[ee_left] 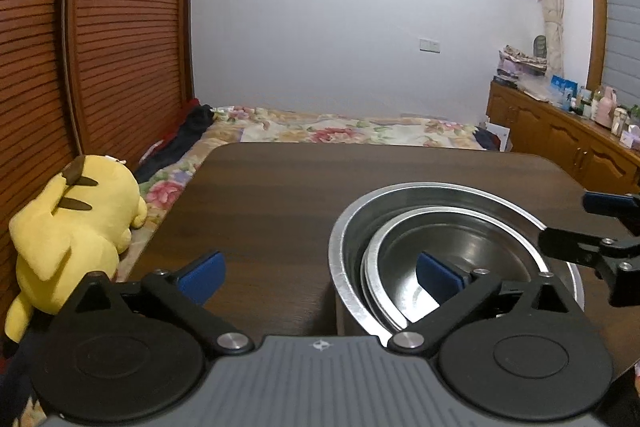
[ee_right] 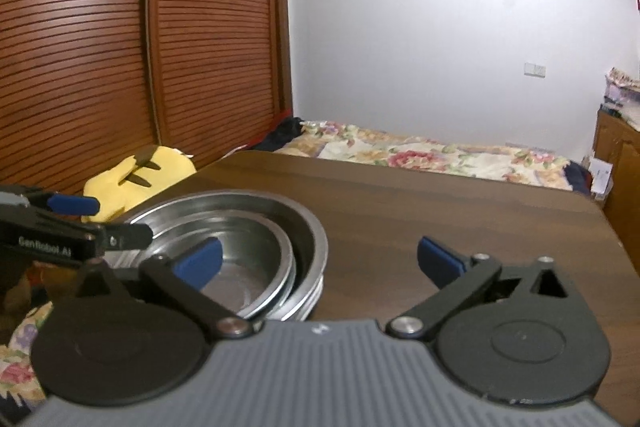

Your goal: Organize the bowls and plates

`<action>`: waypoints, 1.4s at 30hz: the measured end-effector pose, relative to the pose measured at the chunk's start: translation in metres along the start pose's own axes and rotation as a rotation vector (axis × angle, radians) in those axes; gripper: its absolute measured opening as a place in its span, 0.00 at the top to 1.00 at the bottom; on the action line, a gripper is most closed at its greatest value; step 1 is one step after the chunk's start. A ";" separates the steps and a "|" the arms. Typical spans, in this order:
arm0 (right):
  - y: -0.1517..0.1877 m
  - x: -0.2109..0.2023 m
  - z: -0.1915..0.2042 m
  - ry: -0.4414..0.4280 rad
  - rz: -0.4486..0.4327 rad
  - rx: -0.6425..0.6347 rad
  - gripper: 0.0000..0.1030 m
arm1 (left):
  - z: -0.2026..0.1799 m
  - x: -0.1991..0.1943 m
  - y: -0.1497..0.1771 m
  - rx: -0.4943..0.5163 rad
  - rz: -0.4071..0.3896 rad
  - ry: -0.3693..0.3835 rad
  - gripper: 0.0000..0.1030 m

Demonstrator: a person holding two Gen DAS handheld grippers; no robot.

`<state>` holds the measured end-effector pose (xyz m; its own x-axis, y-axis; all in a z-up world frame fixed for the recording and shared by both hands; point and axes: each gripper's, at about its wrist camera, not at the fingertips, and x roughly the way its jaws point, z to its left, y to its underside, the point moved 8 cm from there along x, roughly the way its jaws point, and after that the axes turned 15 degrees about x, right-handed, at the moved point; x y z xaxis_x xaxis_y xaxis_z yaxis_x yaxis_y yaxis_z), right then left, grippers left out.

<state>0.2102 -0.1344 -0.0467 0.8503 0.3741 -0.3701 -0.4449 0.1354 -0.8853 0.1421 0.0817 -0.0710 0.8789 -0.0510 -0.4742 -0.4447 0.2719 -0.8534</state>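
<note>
Both claws, left claw (ee_left: pixel 320 279) and right claw (ee_right: pixel 320 263), gape; nested steel bowls (ee_left: pixel 452 247) sit upright, mouths up.

Silver bowls (ee_left: pixel 452 227), dark wood-grain table (ee_left: pixel 280 195), yellow plush (ee_left: pixel 76 223).

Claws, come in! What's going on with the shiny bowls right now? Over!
Left claw open, right claw open, both empty. Small metal bowl nested inside big metal bowl on table. Nothing blocking. Over.
</note>
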 end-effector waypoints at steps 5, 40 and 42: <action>0.001 -0.004 -0.003 0.036 0.005 0.013 0.00 | 0.000 -0.007 -0.006 0.015 -0.014 -0.024 0.00; -0.036 -0.078 -0.033 0.272 -0.121 0.126 0.00 | -0.056 -0.073 -0.066 0.092 -0.112 -0.067 0.00; -0.034 -0.079 -0.034 0.274 -0.119 0.128 0.00 | -0.056 -0.071 -0.061 0.095 -0.104 -0.072 0.00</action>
<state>0.1677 -0.2002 0.0028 0.9347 0.0904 -0.3436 -0.3549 0.2837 -0.8908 0.0971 0.0150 0.0029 0.9310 -0.0160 -0.3648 -0.3352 0.3590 -0.8711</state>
